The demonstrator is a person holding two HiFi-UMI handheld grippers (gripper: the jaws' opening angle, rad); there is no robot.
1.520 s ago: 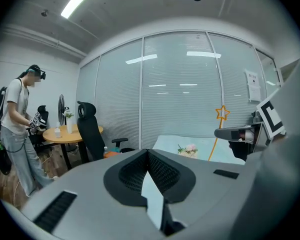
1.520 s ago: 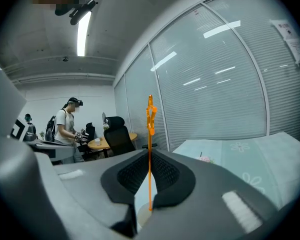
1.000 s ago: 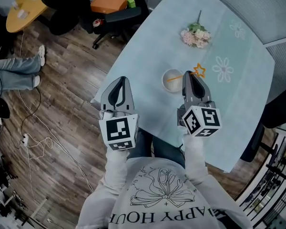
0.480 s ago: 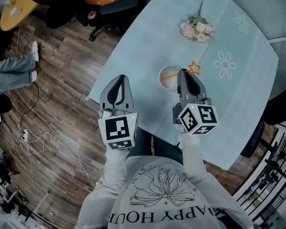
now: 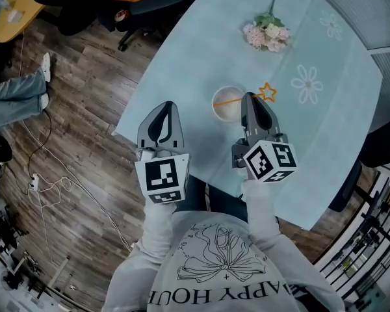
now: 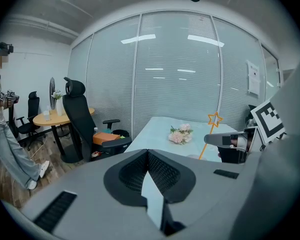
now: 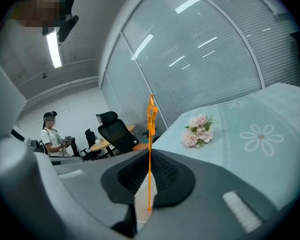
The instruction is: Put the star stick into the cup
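Note:
My right gripper (image 5: 250,97) is shut on the orange star stick (image 5: 237,100). The star end (image 5: 268,93) points away to the right, and the thin end lies across the mouth of the white cup (image 5: 222,112). I cannot tell whether the stick touches the cup's inside. In the right gripper view the stick (image 7: 150,134) stands upright, pinched between the jaws (image 7: 150,153). My left gripper (image 5: 165,105) hangs shut and empty over the table's near left edge, to the left of the cup. In the left gripper view its jaws (image 6: 147,152) meet, and the star stick (image 6: 214,119) shows at the right.
The table (image 5: 182,64) wears a pale blue cloth with printed flowers. A pink bouquet (image 5: 266,34) lies at its far side. A black office chair (image 5: 143,2) stands beyond the far left corner. Cables (image 5: 45,187) lie on the wooden floor, and a person's legs (image 5: 16,96) show at left.
Both grippers have sunk a little toward the table. The right one still holds the stick, whose thin end stays over the cup's mouth.

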